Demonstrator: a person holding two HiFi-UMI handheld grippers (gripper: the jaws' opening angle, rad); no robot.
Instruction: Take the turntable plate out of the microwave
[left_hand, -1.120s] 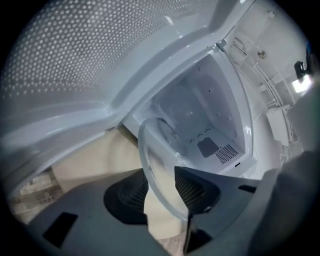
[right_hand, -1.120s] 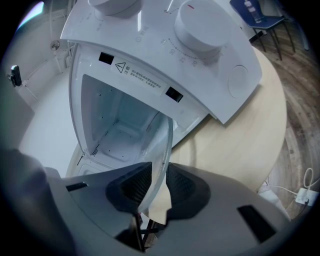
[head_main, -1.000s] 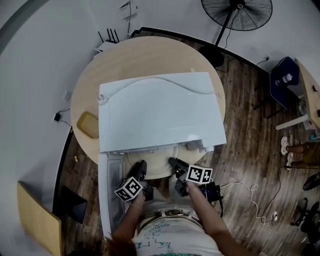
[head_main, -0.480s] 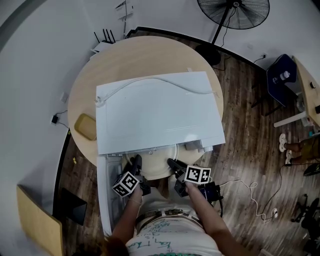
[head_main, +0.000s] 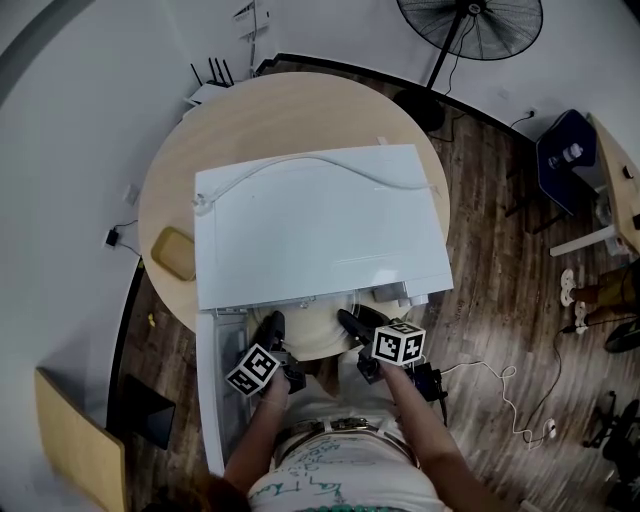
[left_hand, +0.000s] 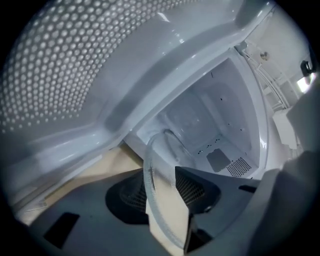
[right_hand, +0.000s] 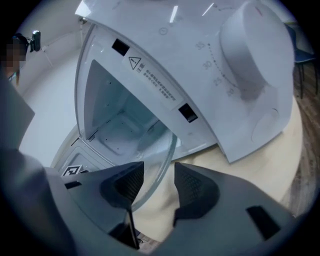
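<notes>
While the left gripper pinches the turntable plate at its 9 o'clock rim, its jaws having just closed onto the glass, the step in hand is the withdrawal itself. The plate is partway out. In the head view it juts from the mouth of the microwave on the 6 o'clock side, towards the person. The door hangs wide open at 7 o'clock, out of the plate's path.

At the plate's 3 o'clock rim sits the right gripper. Its jaws have just been opening and stand spread. The glass edge lies between them, close to one pad with a gap at the other, so I judge it bears no load.

By my reading, the next move calls for that gripper to close on the rim. Both should then draw the plate level towards 6 o'clock until its far edge clears the cavity lip. Glass gripped on one side only could tip or slip.

Farthest right, on the control panel, the dial has a timer scale on which 30 and 25 can be read. A warning-triangle label on the frame beside the cavity has print too small to read. No brand name shows.
</notes>
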